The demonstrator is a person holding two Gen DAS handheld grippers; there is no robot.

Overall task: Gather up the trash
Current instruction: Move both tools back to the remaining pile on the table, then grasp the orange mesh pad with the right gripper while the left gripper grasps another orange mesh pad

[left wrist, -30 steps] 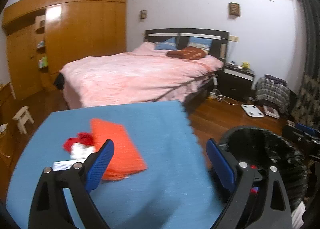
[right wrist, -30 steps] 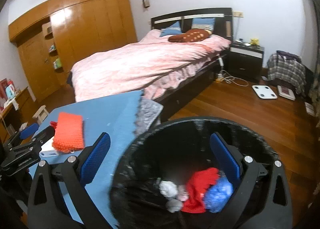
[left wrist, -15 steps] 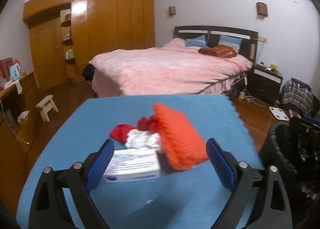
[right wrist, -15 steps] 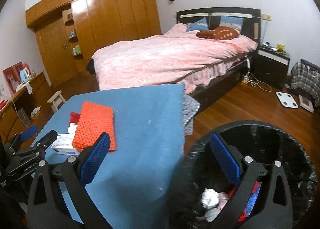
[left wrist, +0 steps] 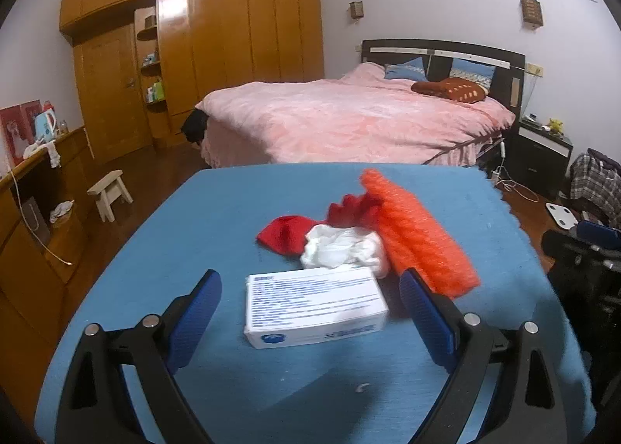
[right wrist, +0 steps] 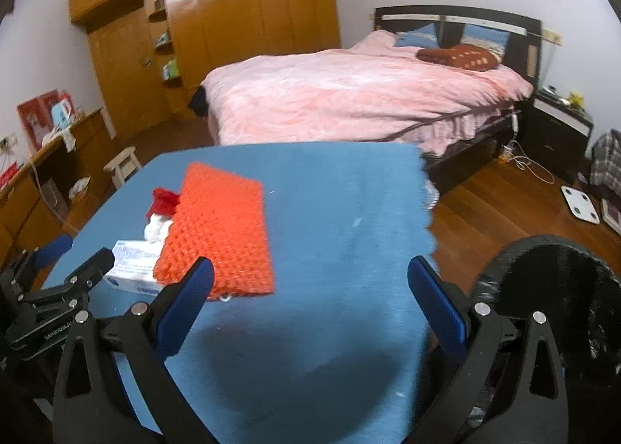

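Both grippers' jaws gape empty; the white rectangular cardboard box [left wrist: 315, 306], beside the orange knitted pad [left wrist: 417, 240], looks light, stiff: pinch its short ends.

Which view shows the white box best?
The left wrist view: the white box lies whole between the open jaws of the left gripper, printed top and front visible. In the right wrist view only a corner shows, behind the orange mat.
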